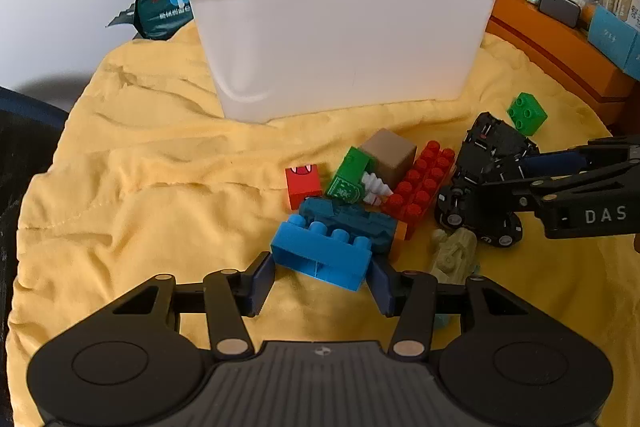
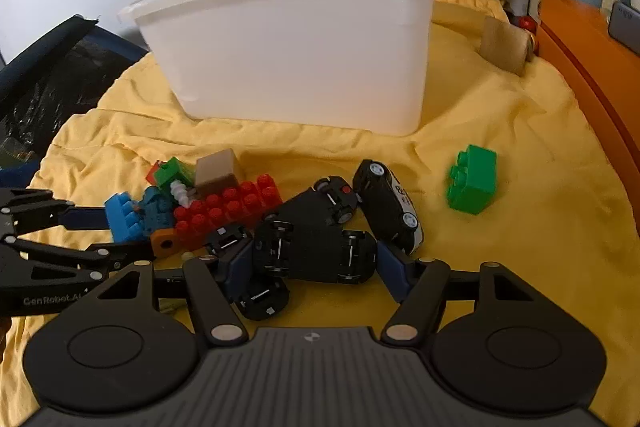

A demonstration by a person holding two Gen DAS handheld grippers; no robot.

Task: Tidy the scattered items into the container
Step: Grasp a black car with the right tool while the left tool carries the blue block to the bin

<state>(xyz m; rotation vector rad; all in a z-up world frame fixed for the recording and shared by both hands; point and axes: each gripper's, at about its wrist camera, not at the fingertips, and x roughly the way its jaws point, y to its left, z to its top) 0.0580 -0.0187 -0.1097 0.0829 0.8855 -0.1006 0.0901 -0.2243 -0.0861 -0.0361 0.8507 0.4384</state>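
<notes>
Two grips noted. Found the left gripper (image 1: 322, 275) clamped end to end on the blue brick (image 1: 324, 255), low on the yellow cloth (image 1: 140, 187) in front of the white container (image 1: 340, 39). Judged that brick light, stiff and smooth-walled: best pinched on its flat ends, not on the studs. Passed the red brick (image 1: 420, 187) in the tangled pile, likely to drag its neighbours along. Saw the right gripper (image 2: 312, 267) pressing its pads on both ends of an upturned black car (image 2: 316, 253), among other cars just right of the pile. Reckoned it hard, slick and apt to twist between the pads. Could not see into the container. Could not tell whether the blue brick touched the teal piece (image 1: 352, 219) behind it. Left the pale figure (image 1: 454, 251) unidentified, half hidden behind the gripper.
</notes>
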